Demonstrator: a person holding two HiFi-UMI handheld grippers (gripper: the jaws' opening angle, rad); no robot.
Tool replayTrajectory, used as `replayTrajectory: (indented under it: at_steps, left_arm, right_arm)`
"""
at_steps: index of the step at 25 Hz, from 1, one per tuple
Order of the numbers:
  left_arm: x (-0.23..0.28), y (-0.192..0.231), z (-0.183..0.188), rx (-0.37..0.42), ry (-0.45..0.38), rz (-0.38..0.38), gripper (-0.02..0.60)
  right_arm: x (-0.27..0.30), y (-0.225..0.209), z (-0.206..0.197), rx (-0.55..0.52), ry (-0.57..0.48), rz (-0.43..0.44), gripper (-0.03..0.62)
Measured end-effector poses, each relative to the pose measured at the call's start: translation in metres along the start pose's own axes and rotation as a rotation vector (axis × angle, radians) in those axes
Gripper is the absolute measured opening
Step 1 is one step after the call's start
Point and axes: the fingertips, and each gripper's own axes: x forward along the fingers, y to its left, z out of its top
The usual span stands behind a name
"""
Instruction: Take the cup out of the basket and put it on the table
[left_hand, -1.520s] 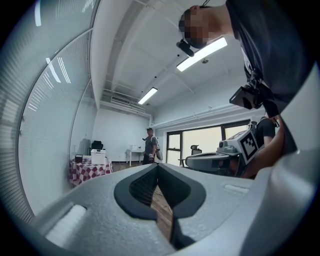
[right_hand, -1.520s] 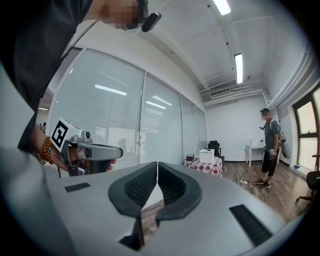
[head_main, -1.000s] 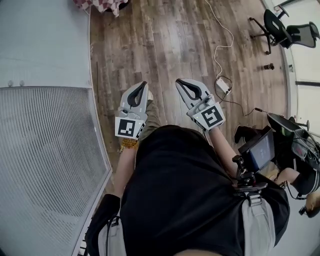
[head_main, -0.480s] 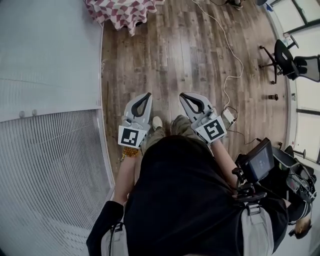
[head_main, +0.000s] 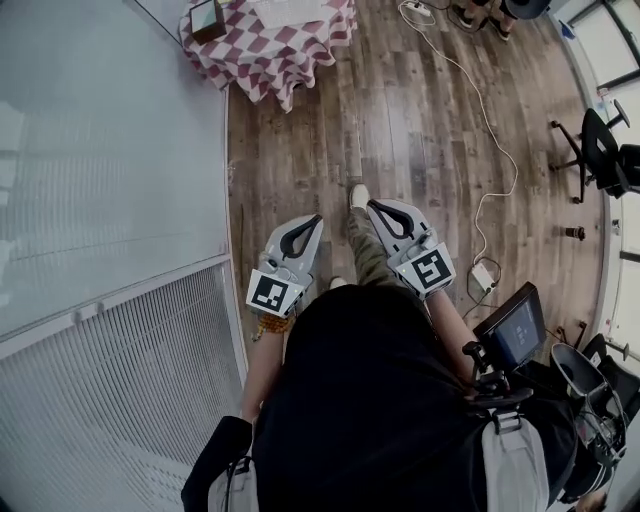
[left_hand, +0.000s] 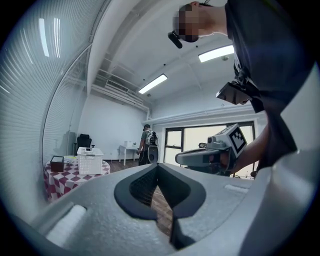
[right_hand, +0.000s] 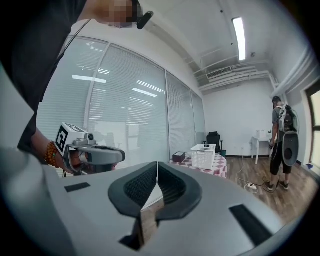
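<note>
- Wood floor runs ahead to a checked-cloth table (head_main: 270, 55), well apart from the person.
- White basket (right_hand: 203, 156) stands on the table; no cup shows yet.
- Left tongs (left_hand: 157, 170) and right tongs (right_hand: 157, 167) are pressed together and empty.
- The basket lies ahead, slightly left.

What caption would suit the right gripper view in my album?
The right hand-held gripper, jaws shut and empty, faces a white basket on a checkered table across the room.

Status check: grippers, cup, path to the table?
Left gripper shut, empty. Right gripper shut, empty. Cup not in sight; basket on table ahead, not yet reached. Nothing seen blocking the approach.
</note>
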Motion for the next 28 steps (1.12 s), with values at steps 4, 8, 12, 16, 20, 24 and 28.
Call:
replayTrajectory:
  at_steps: [4,8,12,16,20,24,28]
  left_arm:
    - [0.073,0.058,0.02,0.014,0.056,0.055,0.006]
    - [0.144,0.119,0.03,0.048,0.122,0.091,0.005]
    - [0.207,0.164,0.04,0.068,0.125,0.121,0.006]
    - [0.245,0.192,0.048,0.098,0.132,0.145,0.006]
    - [0.272,0.243,0.053,0.168,0.167,0.189,0.006]
    - [0.294,0.304,0.055,0.18,0.189,0.252,0.006]
    - [0.319,0.383,0.056,0.245,0.205,0.388,0.006]
  right_arm:
    - [0.056,-0.083,0.025,0.025,-0.027,0.028,0.014]
    - [0.099,-0.165,0.045,0.05,-0.049,0.004,0.014]
    - [0.122,-0.245,0.039,0.069,-0.019,-0.039,0.014]
    - [0.129,-0.297,0.039,0.078,-0.005,-0.075,0.014]
    - [0.15,-0.327,0.041,0.078,-0.001,-0.076,0.014]
    - [0.167,-0.349,0.036,0.079,0.024,-0.082,0.014]
    - [0.193,-0.385,0.027,0.081,0.052,-0.123,0.014]
